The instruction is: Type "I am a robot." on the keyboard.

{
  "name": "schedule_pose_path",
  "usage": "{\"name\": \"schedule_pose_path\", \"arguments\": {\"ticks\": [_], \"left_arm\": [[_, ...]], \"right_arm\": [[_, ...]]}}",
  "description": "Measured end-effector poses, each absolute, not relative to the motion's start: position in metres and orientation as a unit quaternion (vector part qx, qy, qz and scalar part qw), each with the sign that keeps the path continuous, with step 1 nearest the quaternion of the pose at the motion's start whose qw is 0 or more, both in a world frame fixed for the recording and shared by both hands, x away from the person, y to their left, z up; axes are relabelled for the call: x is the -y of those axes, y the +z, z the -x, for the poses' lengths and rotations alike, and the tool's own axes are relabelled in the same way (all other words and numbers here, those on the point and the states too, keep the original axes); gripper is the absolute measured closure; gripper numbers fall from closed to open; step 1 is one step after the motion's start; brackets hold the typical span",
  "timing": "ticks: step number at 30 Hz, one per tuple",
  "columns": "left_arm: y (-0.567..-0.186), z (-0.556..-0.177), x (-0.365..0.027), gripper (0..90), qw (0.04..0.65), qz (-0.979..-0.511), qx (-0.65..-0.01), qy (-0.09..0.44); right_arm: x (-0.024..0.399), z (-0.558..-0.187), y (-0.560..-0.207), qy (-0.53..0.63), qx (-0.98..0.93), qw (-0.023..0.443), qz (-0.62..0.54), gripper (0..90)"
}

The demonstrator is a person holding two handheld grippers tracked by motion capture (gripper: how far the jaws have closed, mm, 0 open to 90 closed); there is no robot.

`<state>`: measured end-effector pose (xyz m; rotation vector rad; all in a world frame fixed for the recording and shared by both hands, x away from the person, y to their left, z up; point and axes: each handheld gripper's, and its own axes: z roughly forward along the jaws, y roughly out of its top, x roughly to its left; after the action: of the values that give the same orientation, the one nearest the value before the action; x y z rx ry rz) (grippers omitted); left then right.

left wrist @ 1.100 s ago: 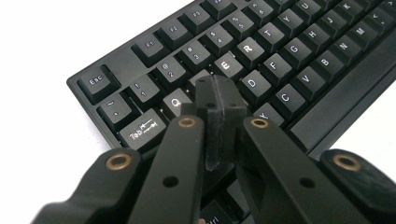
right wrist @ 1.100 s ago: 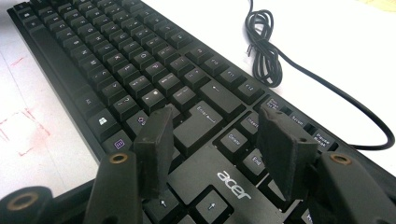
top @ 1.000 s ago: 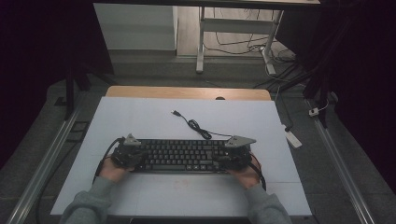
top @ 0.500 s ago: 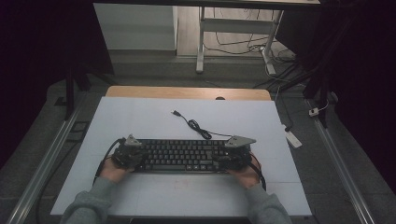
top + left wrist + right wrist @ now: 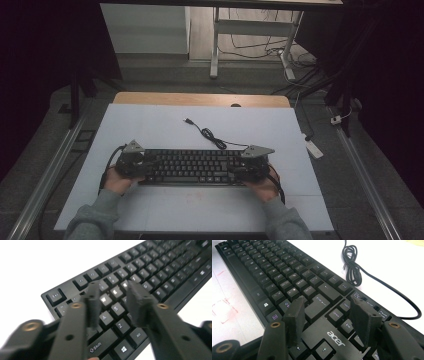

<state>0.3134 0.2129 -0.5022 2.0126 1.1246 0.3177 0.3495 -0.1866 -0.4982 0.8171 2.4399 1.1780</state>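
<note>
A black, flat, full-size plastic keyboard (image 5: 192, 167) lies across the near half of the white table top (image 5: 150, 125), its long side facing the person. Its thin black cable (image 5: 210, 135) runs off the far edge, bunches in a small loop and ends in a plug lying loose on the table.

The left gripper (image 5: 134, 161) sits at the keyboard's left end and the right gripper (image 5: 252, 162) at its right end, each held in a hand with a grey sleeve. In the left gripper view the jaws stand apart above the letter keys (image 5: 117, 308) near the left edge, with nothing between them. In the right gripper view the jaws are likewise spread, poised over the block of keys beside the printed logo (image 5: 335, 338), gripping nothing. Whether the tips touch the keycaps cannot be told.

The step in hand looks like taking hold of the keyboard at both ends, or settling on it to press keys; neither grip is made yet. If it is to be lifted, the next move calls for both sets of jaws to reach the edges of the casing and close evenly, so the board rises level and the loose cable trails without snagging.
</note>
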Motion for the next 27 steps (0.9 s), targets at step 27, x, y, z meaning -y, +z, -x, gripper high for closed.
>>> {"name": "schedule_pose_path", "arguments": {"ticks": [27], "left_arm": [[-0.486, -0.307, -0.206, 40.6, 0.432, -0.789, -0.422, 0.114]], "right_arm": [[0.188, -0.350, -0.498, 0.411, -0.851, 0.157, -0.288, 46.3]]}}
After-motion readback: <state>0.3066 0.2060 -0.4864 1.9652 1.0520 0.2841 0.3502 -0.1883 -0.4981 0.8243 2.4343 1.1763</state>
